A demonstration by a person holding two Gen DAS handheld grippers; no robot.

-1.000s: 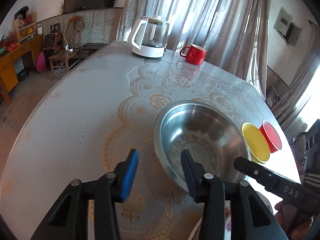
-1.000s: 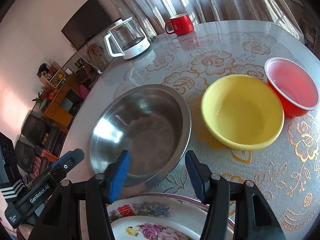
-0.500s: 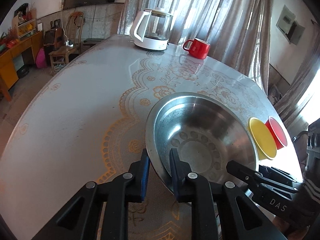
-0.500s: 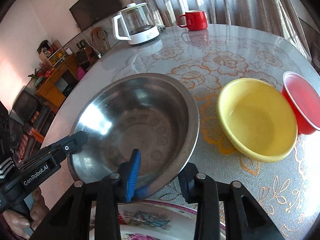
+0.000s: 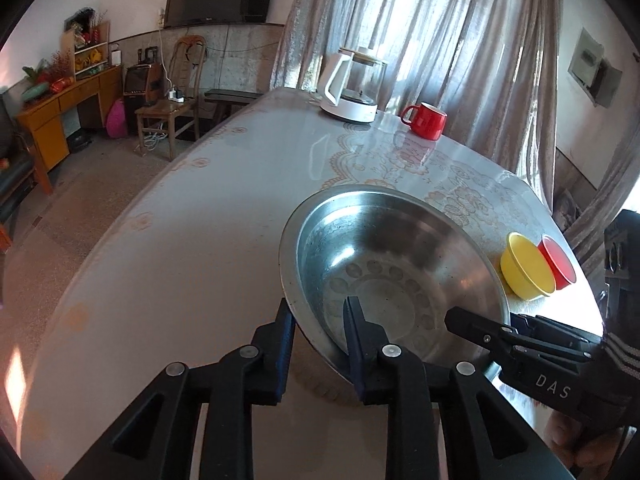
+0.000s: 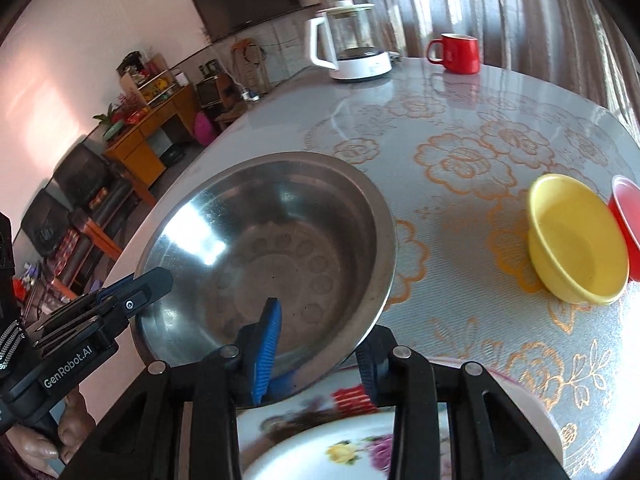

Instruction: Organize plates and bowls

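- Left tongs (image 5: 318, 330) were clamped on the near-left rim of the steel bowl (image 5: 384, 264): one blue pad outside the wall, the other inside. Their jaws had just been closing, with the rim between them.
- Right tongs (image 6: 320, 344) gripped the same bowl's rim at its near-right edge, one pad inside, one under the outer wall; the gap had narrowed onto the rim.
- In the right wrist view the left tongs' tip (image 6: 152, 284) met the bowl's rim at about 8 o'clock of the bowl.
- The steel bowl sat tilted over the near part of the desk (image 5: 200, 220); whether its base touched the desk could not be told.
- A floral plate (image 6: 360, 440) lay directly below the right tongs, at 6 o'clock of the bowl, blurred.
- Yellow bowl (image 6: 576, 240) stood at 3 o'clock of the steel bowl, apart from it, and touched a red bowl (image 6: 626, 212) on its far side.
- Kettle (image 5: 354, 88) and red mug (image 5: 426, 120) stood at the desk's far edge, around 12 o'clock, near the curtain (image 5: 460, 40).
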